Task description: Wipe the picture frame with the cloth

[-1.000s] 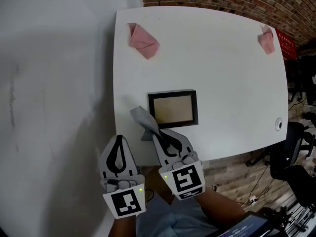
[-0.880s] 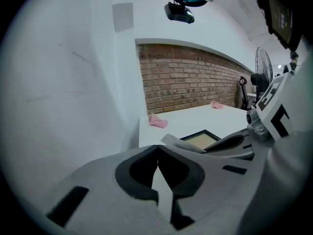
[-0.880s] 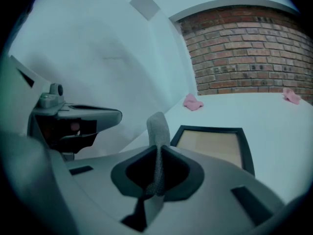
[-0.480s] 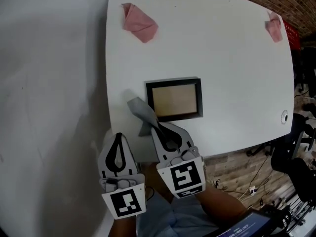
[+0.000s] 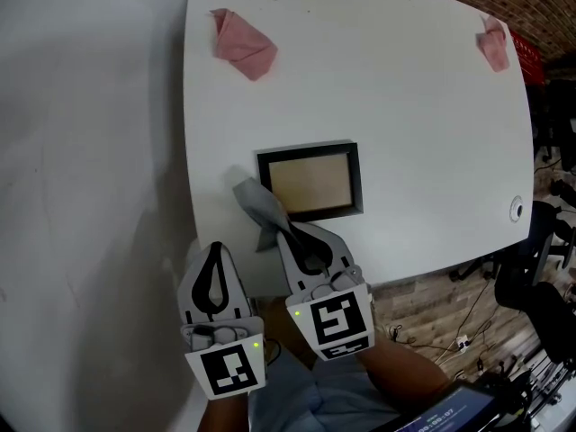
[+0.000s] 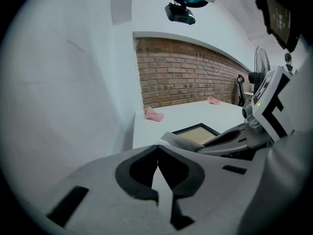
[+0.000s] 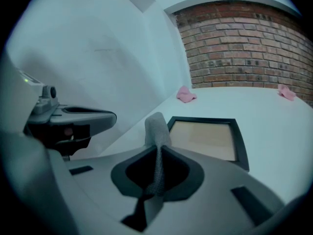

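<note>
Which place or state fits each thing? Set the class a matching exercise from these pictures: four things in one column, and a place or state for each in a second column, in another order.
Things
1. grey cloth
2. picture frame
3. left gripper
4. pink cloth

Places and states
a. lies flat near the middle of the table
b. shut, with nothing between its jaws
c. pinched in the right gripper
d. lies crumpled at a far corner of the table

Pairs: 1-c, 2-a, 3-b, 4-d
</note>
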Demonstrator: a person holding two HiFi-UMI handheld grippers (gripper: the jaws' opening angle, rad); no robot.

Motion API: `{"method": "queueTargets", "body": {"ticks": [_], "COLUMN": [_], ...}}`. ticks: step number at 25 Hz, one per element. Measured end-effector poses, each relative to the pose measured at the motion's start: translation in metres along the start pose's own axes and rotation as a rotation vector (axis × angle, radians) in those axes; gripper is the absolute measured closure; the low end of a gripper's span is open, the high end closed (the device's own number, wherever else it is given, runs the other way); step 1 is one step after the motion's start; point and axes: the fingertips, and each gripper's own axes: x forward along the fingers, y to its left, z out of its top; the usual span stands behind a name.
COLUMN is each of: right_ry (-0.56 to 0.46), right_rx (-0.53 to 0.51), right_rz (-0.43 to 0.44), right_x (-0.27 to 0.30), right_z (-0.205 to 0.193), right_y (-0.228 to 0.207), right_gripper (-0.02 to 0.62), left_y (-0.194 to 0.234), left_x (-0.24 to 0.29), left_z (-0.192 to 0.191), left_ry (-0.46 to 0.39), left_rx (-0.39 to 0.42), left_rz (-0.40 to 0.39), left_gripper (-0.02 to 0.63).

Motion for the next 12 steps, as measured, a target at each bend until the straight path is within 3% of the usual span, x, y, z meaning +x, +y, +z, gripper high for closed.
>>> {"method": "queueTargets", "body": {"ticks": [12], "right_ry": [-0.001], "right_rx": [0.019], "right_rz": [-0.033], "right_x": [-0.011], "right_z": [-0.004], "right_y": [-0.018], "right_gripper": [0.563], "left_y": [-0.018], "left_x": [0.003], "left_z": [0.008], "left_ry": [-0.011], "left_rx": [0.020], "left_rz": [-0.025], "left_gripper": [0.597]}}
